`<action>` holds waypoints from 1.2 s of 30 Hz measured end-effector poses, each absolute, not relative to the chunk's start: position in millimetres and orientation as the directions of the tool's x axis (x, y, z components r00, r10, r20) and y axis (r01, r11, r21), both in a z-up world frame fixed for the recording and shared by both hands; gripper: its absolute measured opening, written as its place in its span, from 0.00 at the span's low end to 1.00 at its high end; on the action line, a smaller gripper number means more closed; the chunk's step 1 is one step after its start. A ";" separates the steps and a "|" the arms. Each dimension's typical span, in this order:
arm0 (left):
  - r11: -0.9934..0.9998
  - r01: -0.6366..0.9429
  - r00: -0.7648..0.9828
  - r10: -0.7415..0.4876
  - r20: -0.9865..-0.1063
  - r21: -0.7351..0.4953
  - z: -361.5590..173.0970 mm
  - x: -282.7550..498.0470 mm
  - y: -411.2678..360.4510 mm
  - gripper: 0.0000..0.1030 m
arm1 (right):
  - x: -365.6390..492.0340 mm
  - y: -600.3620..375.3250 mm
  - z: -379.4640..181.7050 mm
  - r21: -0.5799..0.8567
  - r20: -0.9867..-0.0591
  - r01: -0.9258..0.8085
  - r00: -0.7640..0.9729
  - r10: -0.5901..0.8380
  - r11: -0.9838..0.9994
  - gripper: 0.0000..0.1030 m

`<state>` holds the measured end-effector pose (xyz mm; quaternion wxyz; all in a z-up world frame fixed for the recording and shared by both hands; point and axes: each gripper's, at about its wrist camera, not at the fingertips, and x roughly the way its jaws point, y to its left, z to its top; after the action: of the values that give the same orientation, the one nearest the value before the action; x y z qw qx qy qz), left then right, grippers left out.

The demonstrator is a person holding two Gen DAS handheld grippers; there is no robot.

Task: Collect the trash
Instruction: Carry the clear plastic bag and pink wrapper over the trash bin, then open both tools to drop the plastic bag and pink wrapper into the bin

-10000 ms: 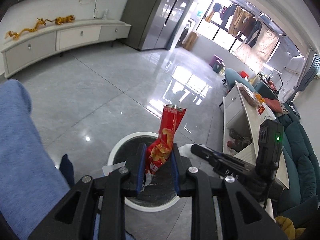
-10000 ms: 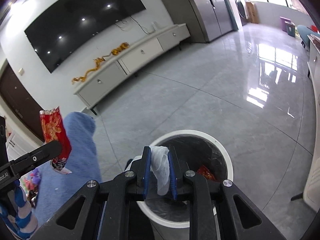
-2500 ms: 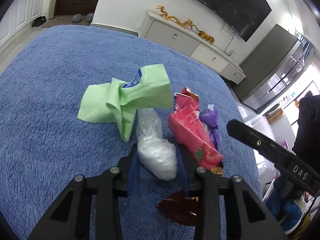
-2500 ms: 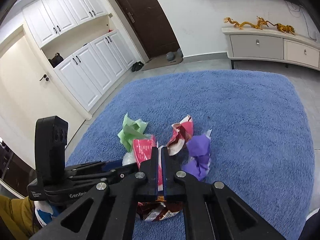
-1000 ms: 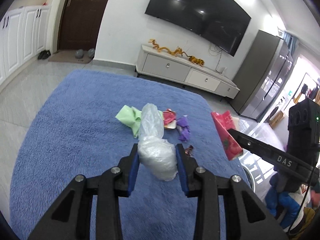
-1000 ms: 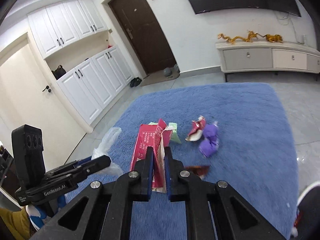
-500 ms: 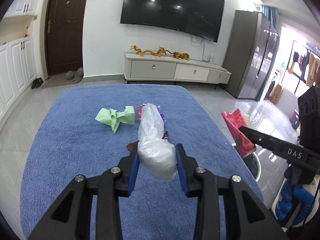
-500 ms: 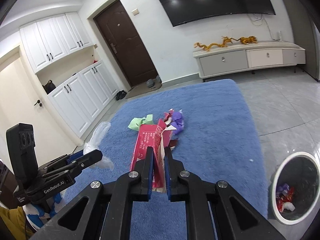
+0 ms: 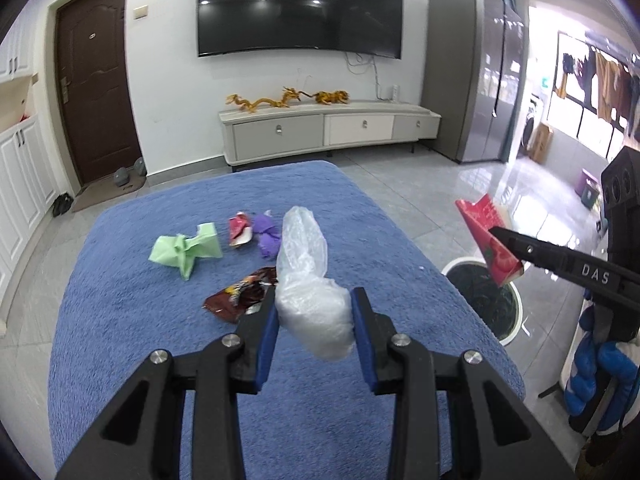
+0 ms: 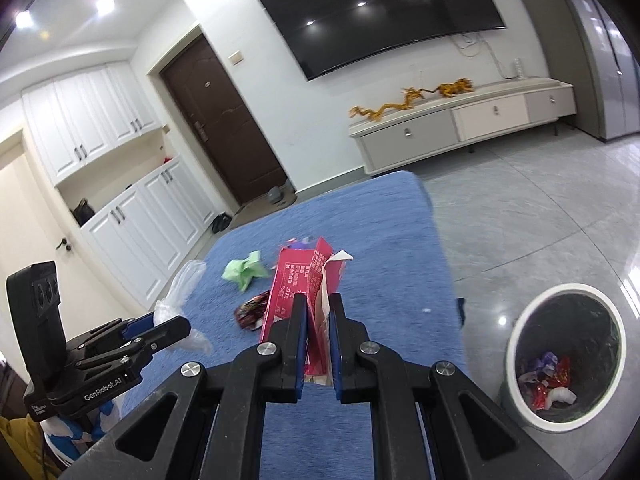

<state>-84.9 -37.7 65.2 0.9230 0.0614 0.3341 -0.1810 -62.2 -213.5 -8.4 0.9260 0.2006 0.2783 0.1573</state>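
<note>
Left wrist view is showing the left gripper squeezing a crumpled clear plastic bag between its blue pads, the bag's loose end sticking up toward 12 o'clock. Beyond it, a blue rug is carrying the remaining litter: a green wrapper at 11 o'clock from the bag, a red-and-white wrapper and a purple wrapper just beside each other at 12 o'clock, and a dark brown foil wrapper lying close at 9 o'clock of the pads. At 3 o'clock the right gripper is reaching in, its finger lettered "DAS", clamped on a red carton that is hanging above a white-rimmed trash bin standing on the grey tiles just off the rug's edge.

Right wrist view is showing the same jaws pressed nearly together on the flattened red carton, whose face is bearing small white print too fine to read and whose torn top is showing a white inner layer. The trash bin is sitting at 4 o'clock, already holding red, purple and white scraps. At 8 o'clock the left gripper is showing "GenRobot.AI" on its body, the plastic bag bulging from its pads. A wall-mounted television is hanging at 12 o'clock above a low cabinet with golden dragon figures.
</note>
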 end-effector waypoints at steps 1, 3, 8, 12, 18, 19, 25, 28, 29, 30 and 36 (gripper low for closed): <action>0.922 0.388 0.704 -0.296 -0.645 0.001 64.0 -82.8 -45.9 0.32 | -63.5 -222.8 -10.8 0.471 -0.447 -0.165 0.802 0.397 0.866 0.10; 0.911 0.413 0.692 -0.302 -0.655 0.016 60.8 -78.9 -59.2 0.32 | -65.5 -240.0 -15.5 0.491 -0.442 -0.135 0.813 0.379 0.861 0.10; 0.868 0.496 0.644 -0.341 -0.685 0.034 52.7 -64.7 -108.3 0.32 | -72.0 -289.2 -32.4 0.523 -0.457 -0.022 0.837 0.302 0.852 0.10; 0.815 0.579 0.565 -0.404 -0.720 -0.003 39.9 -44.7 -154.1 0.32 | -75.4 -330.9 -46.9 0.523 -0.497 0.098 0.842 0.209 0.847 0.10; 0.725 0.685 0.436 -0.490 -0.755 -0.075 19.6 -16.7 -226.6 0.32 | -76.9 -382.3 -77.1 0.500 -0.584 0.273 0.807 0.087 0.822 0.10; 0.715 0.694 0.418 -0.498 -0.760 -0.086 16.5 -13.6 -235.7 0.32 | -76.0 -388.6 -83.3 0.492 -0.600 0.298 0.797 0.070 0.818 0.10; 0.651 0.733 0.288 -0.561 -0.776 -0.199 -12.5 16.8 -300.5 0.35 | -68.1 -420.0 -111.9 0.470 -0.668 0.407 0.744 0.014 0.783 0.12; 0.621 0.739 0.237 -0.602 -0.763 -0.260 -22.0 27.3 -325.8 0.36 | -65.4 -431.9 -120.7 0.456 -0.692 0.444 0.722 -0.007 0.772 0.13; 0.616 0.736 0.220 -0.611 -0.760 -0.282 -25.5 30.6 -332.4 0.37 | -62.9 -434.4 -123.4 0.449 -0.701 0.456 0.713 -0.014 0.768 0.15; 0.609 0.731 0.200 -0.621 -0.758 -0.307 -29.5 34.1 -338.6 0.43 | -62.4 -438.1 -126.3 0.445 -0.707 0.469 0.706 -0.021 0.763 0.21; 0.583 0.708 0.132 -0.663 -0.737 -0.398 -38.0 46.0 -353.7 0.58 | -63.9 -442.4 -128.4 0.428 -0.722 0.508 0.689 -0.055 0.747 0.42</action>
<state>46.0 -353.7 -38.0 0.7518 0.0240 0.4757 -0.4560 -63.9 -442.4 -128.4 0.8631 0.3158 0.3588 -0.1632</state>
